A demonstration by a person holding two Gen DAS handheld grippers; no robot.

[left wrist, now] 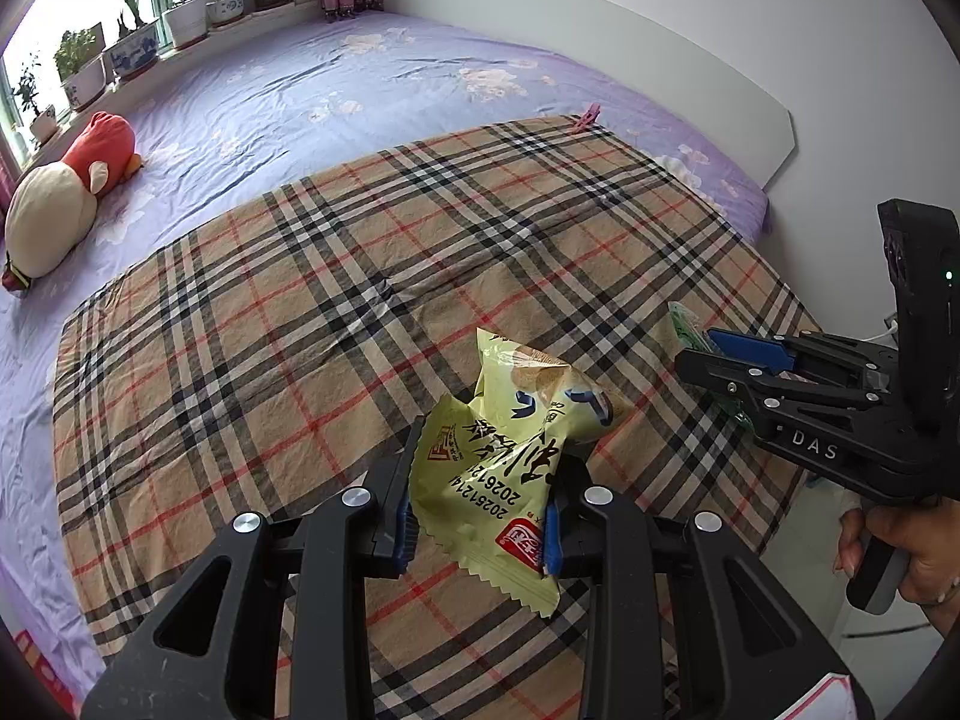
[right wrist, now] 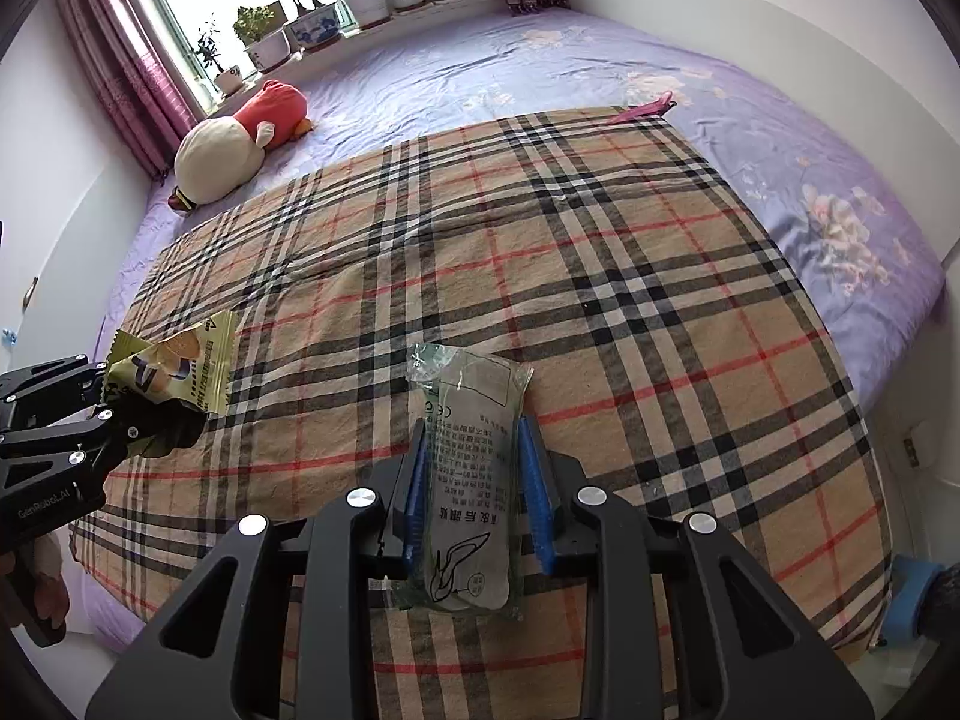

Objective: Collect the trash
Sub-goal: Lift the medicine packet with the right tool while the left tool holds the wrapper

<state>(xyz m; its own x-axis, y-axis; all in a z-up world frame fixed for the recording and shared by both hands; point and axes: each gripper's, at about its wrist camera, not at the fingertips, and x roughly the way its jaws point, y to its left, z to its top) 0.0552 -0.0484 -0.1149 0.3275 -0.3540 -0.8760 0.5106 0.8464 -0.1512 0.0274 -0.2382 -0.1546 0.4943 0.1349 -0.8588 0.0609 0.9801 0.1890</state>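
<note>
A yellow-green wrapper (left wrist: pixel 510 450) is pinched between the blue pads of the left tool (left wrist: pixel 480 516), whose jaws are closed on its lower half; the crumpled upper part stands up past the fingertips, above the plaid cloth (left wrist: pixel 300 330). In the right wrist view the same wrapper (right wrist: pixel 174 366) is seen at the left edge, held clear of the cloth.

A clear packet (right wrist: pixel 471 468) with grey printing is seen between the blue pads of the right tool (right wrist: pixel 474 480). The jaws are narrowly parted; the left pad lies against the packet's edge, and whether the right pad presses on it cannot be told. The packet's far end extends past the fingertips over the cloth.

The right tool (left wrist: pixel 699 354) is also seen from the left wrist view, with a hand (left wrist: pixel 906 546) wrapped around its grip.

The plaid cloth is spread on a bed with a purple floral sheet (left wrist: pixel 360 78). A plush toy (left wrist: pixel 66 192) lies on the sheet near the window sill, where potted plants (left wrist: pixel 132 42) are lined up. A pink clip (right wrist: pixel 645 108) is seen at the cloth's far edge.
</note>
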